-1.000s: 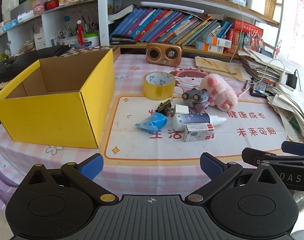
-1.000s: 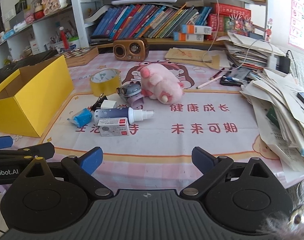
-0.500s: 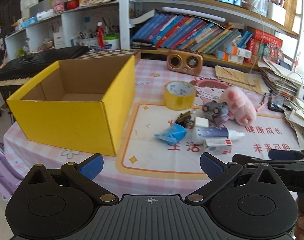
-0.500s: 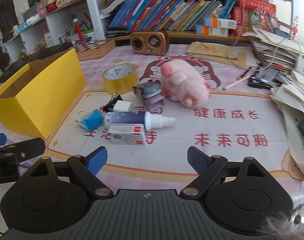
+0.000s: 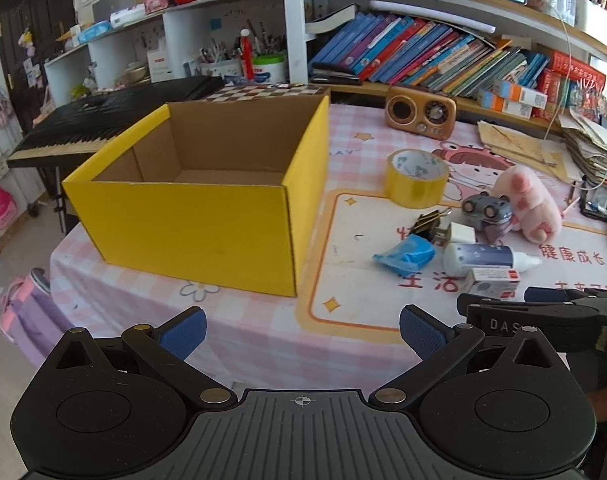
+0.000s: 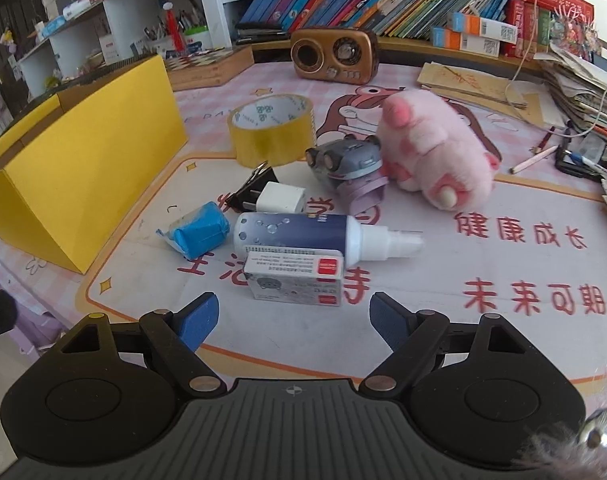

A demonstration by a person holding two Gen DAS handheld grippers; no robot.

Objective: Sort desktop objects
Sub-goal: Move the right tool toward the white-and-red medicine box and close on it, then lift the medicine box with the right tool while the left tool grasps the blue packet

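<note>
Left to right across the table (image 5: pixel 263 332): an open yellow box (image 5: pixel 207 220) stands at the left with only bare cardboard showing inside — sorting, by this evidence, has not begun and every loose item remains to be moved; just right of the box lies the cluster to be sorted, on a printed mat: a crumpled blue packet (image 6: pixel 199 232), a black binder clip (image 5: pixel 433 220) touching a white plug (image 6: pixel 281 200), a spray bottle (image 6: pixel 303 238) on its side with its nozzle pointing right, and a small carton (image 6: pixel 295 280) resting against the bottle's near side; behind these, a roll of yellow tape (image 6: pixel 273 130) standing on its flat side, a grey toy (image 6: pixel 347 162), and a pink plush (image 6: pixel 435 152) pressed against the toy; a brown radio (image 6: pixel 333 54) sits near the shelf, and papers (image 6: pixel 583 92) pile at the far right; the left gripper (image 5: pixel 301 330) hovers before the box, jaws spread and holding nothing; the right gripper (image 6: pixel 293 318) hovers just short of the carton, jaws likewise spread and empty — the carton is judged the likeliest first pick
</note>
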